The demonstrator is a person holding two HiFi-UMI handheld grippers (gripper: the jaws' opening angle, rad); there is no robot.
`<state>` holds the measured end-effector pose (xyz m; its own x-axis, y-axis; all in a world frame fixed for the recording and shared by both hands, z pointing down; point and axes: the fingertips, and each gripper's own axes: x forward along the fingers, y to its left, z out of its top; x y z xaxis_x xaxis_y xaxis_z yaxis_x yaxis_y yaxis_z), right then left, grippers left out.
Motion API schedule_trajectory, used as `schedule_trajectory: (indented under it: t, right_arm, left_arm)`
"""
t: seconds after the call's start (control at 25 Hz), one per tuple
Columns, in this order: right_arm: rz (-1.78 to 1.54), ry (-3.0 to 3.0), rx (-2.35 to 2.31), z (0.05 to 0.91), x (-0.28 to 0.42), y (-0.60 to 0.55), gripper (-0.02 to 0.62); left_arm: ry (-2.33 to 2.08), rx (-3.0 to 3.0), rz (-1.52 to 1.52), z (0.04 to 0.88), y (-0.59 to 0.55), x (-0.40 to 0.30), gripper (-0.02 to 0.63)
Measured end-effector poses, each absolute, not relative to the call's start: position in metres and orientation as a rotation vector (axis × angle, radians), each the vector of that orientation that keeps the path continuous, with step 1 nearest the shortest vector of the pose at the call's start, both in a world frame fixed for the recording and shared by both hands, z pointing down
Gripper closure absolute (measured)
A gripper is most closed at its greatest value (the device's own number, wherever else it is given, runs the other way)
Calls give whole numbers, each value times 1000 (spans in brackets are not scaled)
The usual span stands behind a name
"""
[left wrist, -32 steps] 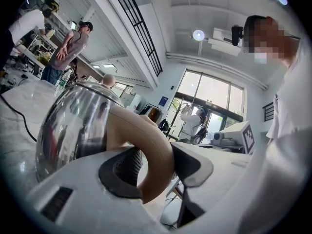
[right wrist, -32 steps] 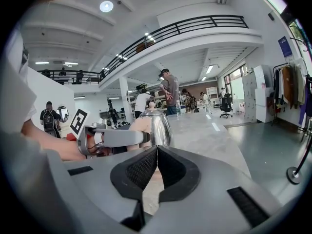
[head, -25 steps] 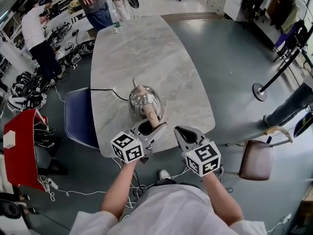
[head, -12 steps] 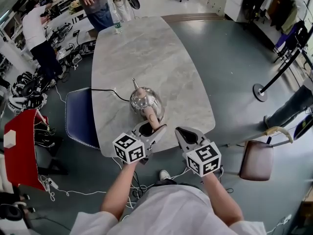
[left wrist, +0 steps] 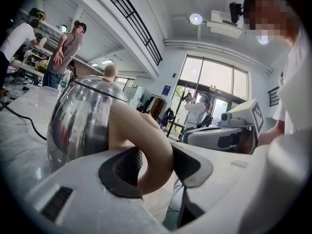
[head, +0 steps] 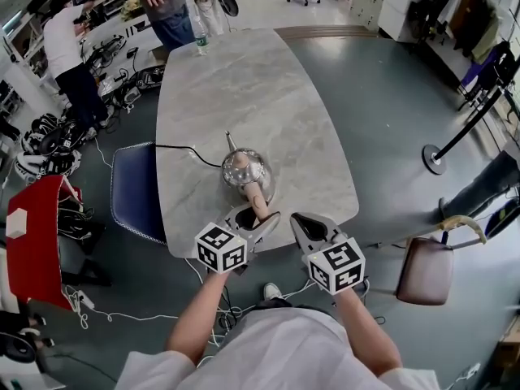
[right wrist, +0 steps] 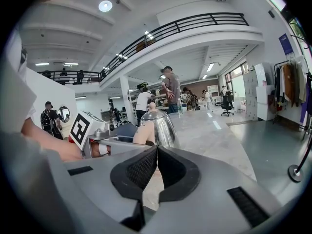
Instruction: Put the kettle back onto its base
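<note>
Kettle (head: 246, 171): polished steel body, thin spout pointing away from us, beige knob on the lid, and a beige loop handle (head: 256, 195) facing us. It's upright on the grey marble table (head: 244, 80), close to the near edge and about mid-width. A black cord (head: 183, 150) runs from the table's left edge to the kettle's foot. We can't make out the base under the body, so we can't tell if it's seated.

Left gripper (head: 258, 216): jaws wide apart and clamped on the handle loop, pads on either side of it. Right gripper (head: 305, 224): jaws together, nothing between them. It hangs over the near edge just right of the kettle and apart from it.

Room: most of the tabletop lies beyond the kettle, with open marble to its left and right too. A bottle (head: 201, 45) stands at the far left edge, well apart.

Count: one kettle, one cord, two grippers, one bottle. Two chairs: a blue one (head: 134, 189) at the left edge, a brown one (head: 426, 268) off the near right corner. At least two people stand past the far left corner.
</note>
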<state>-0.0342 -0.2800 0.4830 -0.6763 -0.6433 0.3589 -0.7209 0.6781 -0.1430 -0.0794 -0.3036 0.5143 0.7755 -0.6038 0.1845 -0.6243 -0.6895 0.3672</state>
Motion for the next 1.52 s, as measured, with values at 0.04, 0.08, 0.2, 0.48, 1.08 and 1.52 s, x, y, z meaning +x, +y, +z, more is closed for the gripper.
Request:
schedule_trajectory:
  t: [0.04,0.08,0.2,0.48,1.08,1.52]
  right_arm:
    - [398,-2614,1086,482,-34,-280,591]
    - [398,-2615,1084,482,-35,-279,591]
    - [395,-2619,1078,483,-35,-278,591]
    - [401,-2621,1071,483,-31,-275,591]
    - [390,-2645,978,481,-38,-260,591]
    - [369,-2703,825,471,-41,-237,591]
  left_arm:
    - [-931,2557,67,514,-303,-79,423]
    - [-934,2557,65,514,-303,-79,423]
    - [-957,2550,59,518,-301,-81,423]
    - [-996,2510,42,518,-301,-81,411]
    - [-1169,2331,31,522,-281,-106,388]
    - [-1346,2260,22,497,-250,-113,444]
